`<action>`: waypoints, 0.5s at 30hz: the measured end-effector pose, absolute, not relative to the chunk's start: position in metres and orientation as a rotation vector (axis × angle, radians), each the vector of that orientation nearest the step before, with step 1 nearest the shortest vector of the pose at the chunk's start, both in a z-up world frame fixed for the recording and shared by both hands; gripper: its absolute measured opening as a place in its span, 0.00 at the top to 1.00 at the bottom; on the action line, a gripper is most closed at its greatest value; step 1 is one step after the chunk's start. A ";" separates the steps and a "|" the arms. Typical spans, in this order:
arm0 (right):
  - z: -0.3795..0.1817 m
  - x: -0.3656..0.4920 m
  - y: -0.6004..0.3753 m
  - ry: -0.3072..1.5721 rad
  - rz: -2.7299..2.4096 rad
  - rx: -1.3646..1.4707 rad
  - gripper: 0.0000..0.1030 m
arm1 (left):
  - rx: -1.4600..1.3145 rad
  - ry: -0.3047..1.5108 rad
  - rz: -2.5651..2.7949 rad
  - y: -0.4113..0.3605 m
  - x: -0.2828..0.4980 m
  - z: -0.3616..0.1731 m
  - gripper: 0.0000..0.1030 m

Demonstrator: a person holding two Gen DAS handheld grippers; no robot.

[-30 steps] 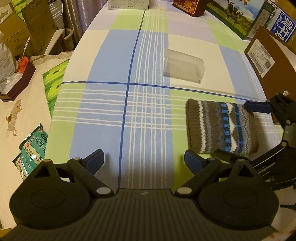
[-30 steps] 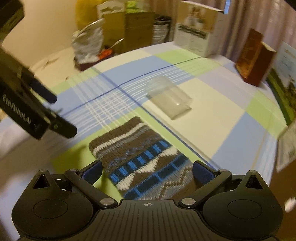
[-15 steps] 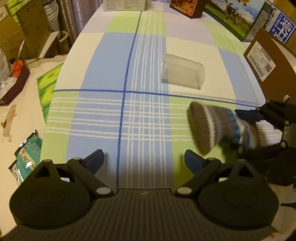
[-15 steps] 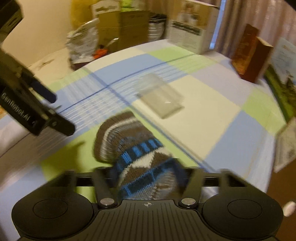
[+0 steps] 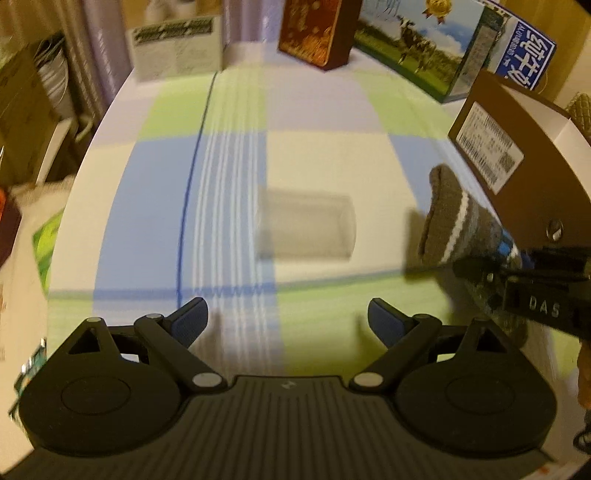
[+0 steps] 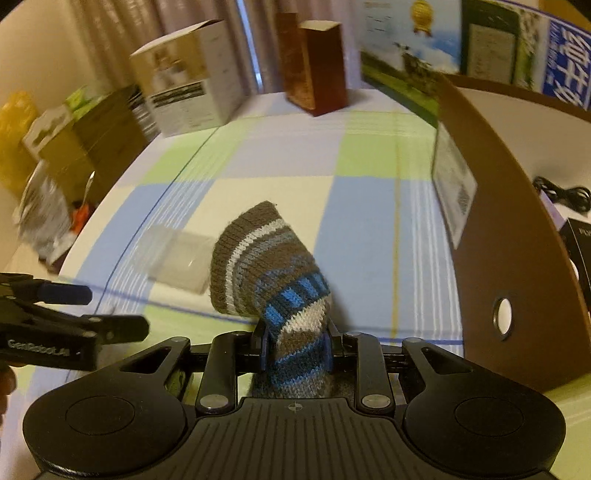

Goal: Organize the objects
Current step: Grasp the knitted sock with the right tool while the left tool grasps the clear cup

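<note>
A knitted pouch (image 6: 269, 266) in brown, grey, white and blue stripes hangs lifted above the checked tablecloth, with my right gripper (image 6: 295, 350) shut on its lower end. From the left wrist view the same knitted pouch (image 5: 454, 225) shows at the right, held by the right gripper (image 5: 517, 273). A clear plastic box (image 5: 306, 229) lies on the cloth ahead of my left gripper (image 5: 288, 321), which stands open and holds nothing. The clear plastic box (image 6: 173, 258) sits left of the pouch. The left gripper (image 6: 74, 314) shows at the left edge.
A brown cardboard box (image 6: 517, 236) with a white label stands close on the right. At the table's far side are a white carton (image 5: 177, 48), a red-brown box (image 5: 317, 33) and a blue-green milk carton (image 5: 443, 48). Boxes and bags (image 6: 48, 166) crowd the left beyond the table edge.
My right gripper closed on the knitted pouch and lifted it off the cloth, swinging toward the brown box. My left gripper moved forward toward the clear box, staying open.
</note>
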State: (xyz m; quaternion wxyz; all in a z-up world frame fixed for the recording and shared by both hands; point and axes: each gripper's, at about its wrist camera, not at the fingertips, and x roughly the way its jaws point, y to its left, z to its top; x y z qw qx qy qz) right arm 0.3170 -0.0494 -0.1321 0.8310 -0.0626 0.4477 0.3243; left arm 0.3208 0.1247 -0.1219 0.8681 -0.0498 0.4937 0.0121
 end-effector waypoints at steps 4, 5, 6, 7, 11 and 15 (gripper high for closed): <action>-0.130 0.328 -0.047 0.960 0.650 -0.098 0.77 | -0.071 1.006 0.004 0.118 0.346 -0.124 0.11; -0.129 0.330 -0.047 0.963 0.645 -0.091 0.77 | -0.067 1.004 0.001 0.116 0.351 -0.125 0.12; -0.129 0.332 -0.046 0.967 0.643 -0.084 0.77 | -0.063 1.005 0.000 0.115 0.357 -0.127 0.12; -0.130 0.332 -0.046 0.968 0.641 -0.080 0.77 | -0.060 1.006 -0.003 0.115 0.362 -0.128 0.12; -0.131 0.335 -0.048 0.972 0.636 -0.076 0.77 | -0.051 1.014 -0.008 0.112 0.378 -0.135 0.22; -0.132 0.334 -0.051 0.974 0.634 -0.072 0.77 | -0.040 1.029 -0.006 0.112 0.384 -0.139 0.33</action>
